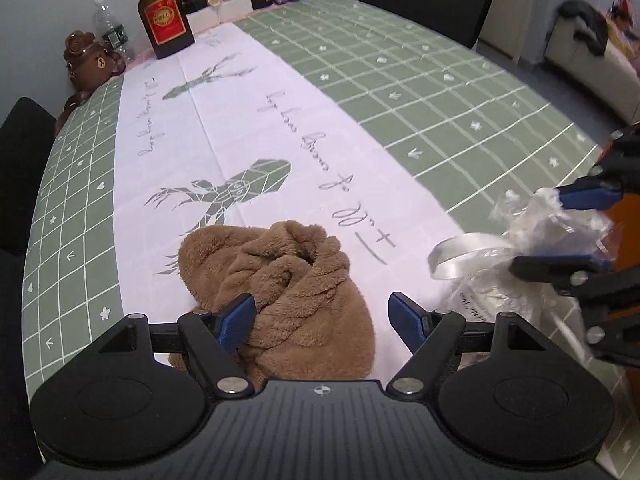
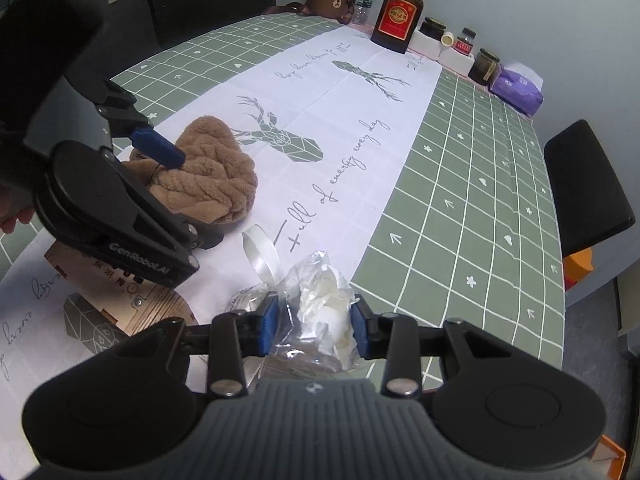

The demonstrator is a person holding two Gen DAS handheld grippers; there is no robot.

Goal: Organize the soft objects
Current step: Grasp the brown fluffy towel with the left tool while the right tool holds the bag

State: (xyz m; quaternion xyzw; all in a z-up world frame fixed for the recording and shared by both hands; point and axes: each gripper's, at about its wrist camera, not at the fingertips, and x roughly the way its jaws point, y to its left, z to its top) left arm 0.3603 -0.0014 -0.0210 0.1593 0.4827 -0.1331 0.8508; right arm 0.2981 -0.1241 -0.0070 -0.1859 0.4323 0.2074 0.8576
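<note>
Crumpled clear bag w/ white ribbon sat pinched in right tool, lifted off the desk, prob. to keep its mouth reachable. Left tool stood wide, pads straddling brown plush towel on the desk, not yet gripping.

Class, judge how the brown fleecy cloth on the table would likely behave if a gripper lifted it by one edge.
The brown cloth lies bunched in soft folds, so it would probably droop and unfold rather than hold shape. Its plush pile suggests easy grip, little slipping. It looks light and unbreakable.
</note>
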